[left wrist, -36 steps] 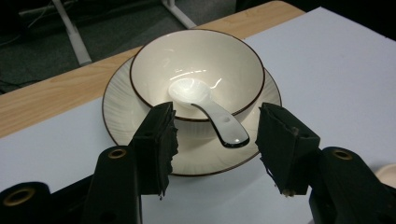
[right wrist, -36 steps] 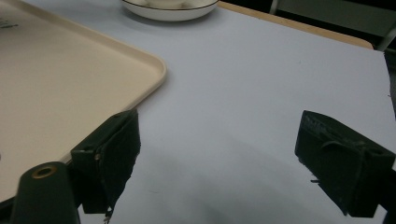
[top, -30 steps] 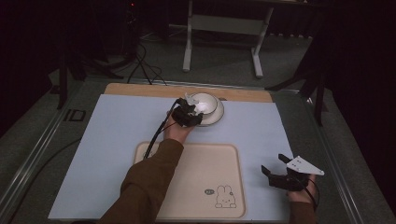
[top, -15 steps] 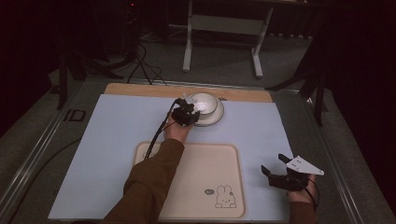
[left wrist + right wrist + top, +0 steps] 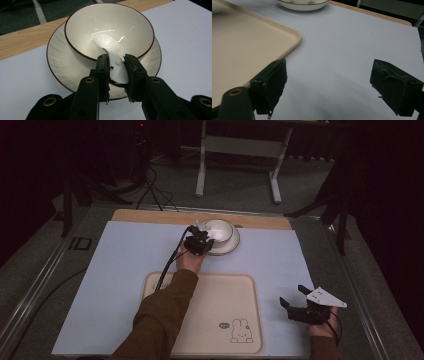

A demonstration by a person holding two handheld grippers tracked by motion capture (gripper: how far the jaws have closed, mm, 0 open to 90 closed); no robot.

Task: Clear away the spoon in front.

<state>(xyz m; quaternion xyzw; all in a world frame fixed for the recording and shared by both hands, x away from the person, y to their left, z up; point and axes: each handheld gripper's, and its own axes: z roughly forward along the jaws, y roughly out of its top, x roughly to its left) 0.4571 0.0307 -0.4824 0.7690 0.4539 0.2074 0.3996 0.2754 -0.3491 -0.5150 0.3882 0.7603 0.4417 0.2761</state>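
The left gripper (image 5: pixel 117 62) is clenching the handle of a white ceramic spoon (image 5: pixel 112 53); its jaws have just been closing, and the pads are now pressing on the handle from both sides. The spoon's scoop is lying inside a cream bowl (image 5: pixel 82 27) with a dark rim, and the bowl is sitting on a matching saucer (image 5: pixel 58 62) at the far edge of the pale blue mat (image 5: pixel 125 265) covering the surface. In the high view the left gripper (image 5: pixel 199 242) is reaching over the saucer's near rim. The right gripper (image 5: pixel 296 299) is hovering released, jaws wide apart, above the mat just beside a beige tray (image 5: pixel 220 305) bearing a rabbit drawing.
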